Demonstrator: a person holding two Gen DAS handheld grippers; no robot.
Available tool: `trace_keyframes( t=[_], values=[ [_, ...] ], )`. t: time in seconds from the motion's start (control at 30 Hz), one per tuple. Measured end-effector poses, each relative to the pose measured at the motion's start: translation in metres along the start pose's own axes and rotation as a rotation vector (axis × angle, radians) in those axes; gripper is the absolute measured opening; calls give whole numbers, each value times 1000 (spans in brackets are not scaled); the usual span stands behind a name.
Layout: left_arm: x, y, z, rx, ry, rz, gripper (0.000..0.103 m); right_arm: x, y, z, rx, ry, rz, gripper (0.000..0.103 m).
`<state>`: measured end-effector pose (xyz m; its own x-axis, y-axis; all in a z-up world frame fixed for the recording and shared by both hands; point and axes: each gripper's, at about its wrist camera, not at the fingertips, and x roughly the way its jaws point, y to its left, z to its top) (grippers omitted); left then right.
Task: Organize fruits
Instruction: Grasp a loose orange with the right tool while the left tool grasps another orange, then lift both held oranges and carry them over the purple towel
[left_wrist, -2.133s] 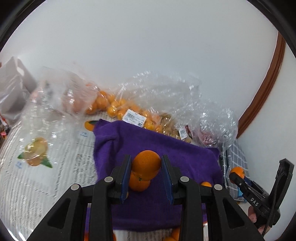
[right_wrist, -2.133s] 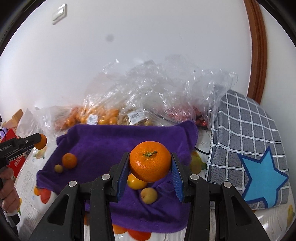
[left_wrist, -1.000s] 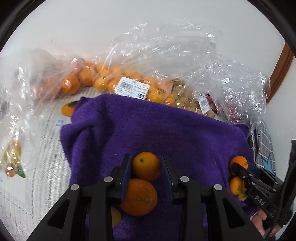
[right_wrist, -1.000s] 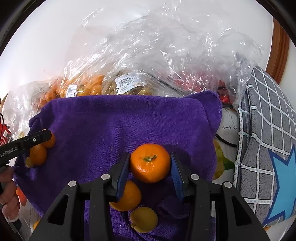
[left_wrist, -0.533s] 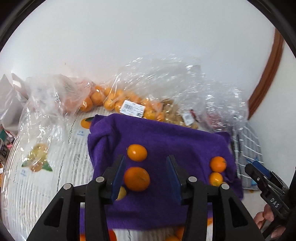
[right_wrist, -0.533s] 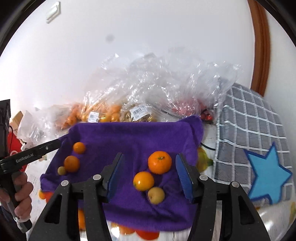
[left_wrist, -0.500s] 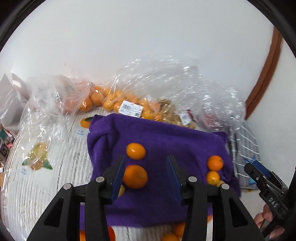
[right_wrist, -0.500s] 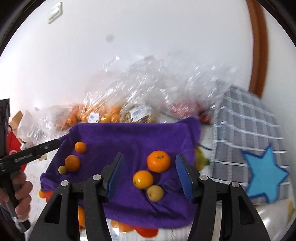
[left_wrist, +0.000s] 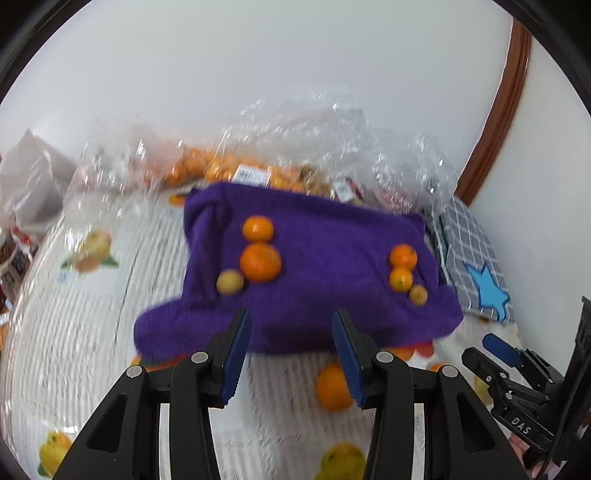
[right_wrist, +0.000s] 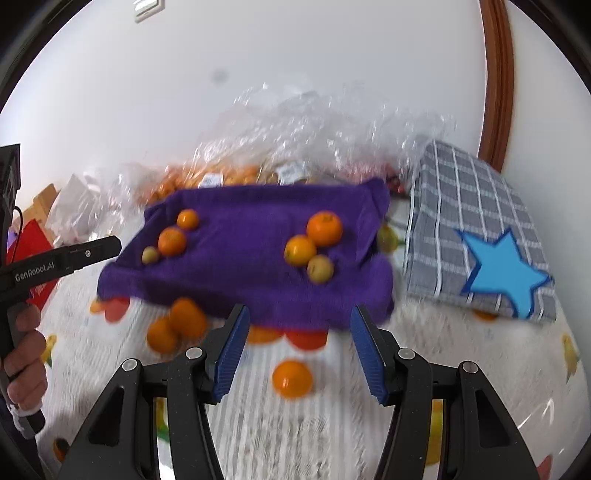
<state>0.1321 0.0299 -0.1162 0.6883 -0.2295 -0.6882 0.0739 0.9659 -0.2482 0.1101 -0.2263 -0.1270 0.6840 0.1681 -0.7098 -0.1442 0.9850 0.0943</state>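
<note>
Hovering back from the purple towel (left_wrist: 314, 258), both tongs now empty; two seconds ago each pinched an orange over the cloth, and half a second ago they had already let go and begun pulling away. Both sit farther from the towel than in that last view, and both pictures are motion-blurred.

Left gripper (left_wrist: 291, 347): blue pads spread wide, nothing between them. Nearest, just behind its right pad, a loose orange (left_wrist: 332, 384) on the striped, fruit-printed table cover (left_wrist: 74, 332). Beyond the fingertips, the towel's front edge. Farther on, ahead and slightly left: a yellow fruit (left_wrist: 229, 281), touching a large orange (left_wrist: 260, 262), a smaller orange (left_wrist: 258, 228) just behind that. Ahead and right: a second trio (left_wrist: 402, 271) of two oranges and a small yellow fruit in a short line.

Right gripper (right_wrist: 299, 343): pads spread wide, empty. Nearest, between and just beyond its tips, an orange on the cover (right_wrist: 291, 378); two more oranges (right_wrist: 177, 325) off to its left. Farther, on the towel ahead and slightly right, the released orange (right_wrist: 324, 228) with two yellower fruits close in front.

Farthest, against the wall: clear plastic bags of fruit (right_wrist: 229, 173). Right of the towel, a grey checked cloth with a blue star (right_wrist: 480, 236).
</note>
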Motion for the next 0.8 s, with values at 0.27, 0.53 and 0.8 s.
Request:
trace_keyframes(
  t=[0.27,0.53,0.8],
  values=[
    [-3,16,-29,3,38,-3,43,36,-2,-40,31,106,-15,48],
    [13,-7,-44,52,87,-97,43,43,-3,-42,24,116,-12,32],
    [38,-30,-53,114,112,-96,44,33,-13,-48,41,101,-18,32]
  ],
)
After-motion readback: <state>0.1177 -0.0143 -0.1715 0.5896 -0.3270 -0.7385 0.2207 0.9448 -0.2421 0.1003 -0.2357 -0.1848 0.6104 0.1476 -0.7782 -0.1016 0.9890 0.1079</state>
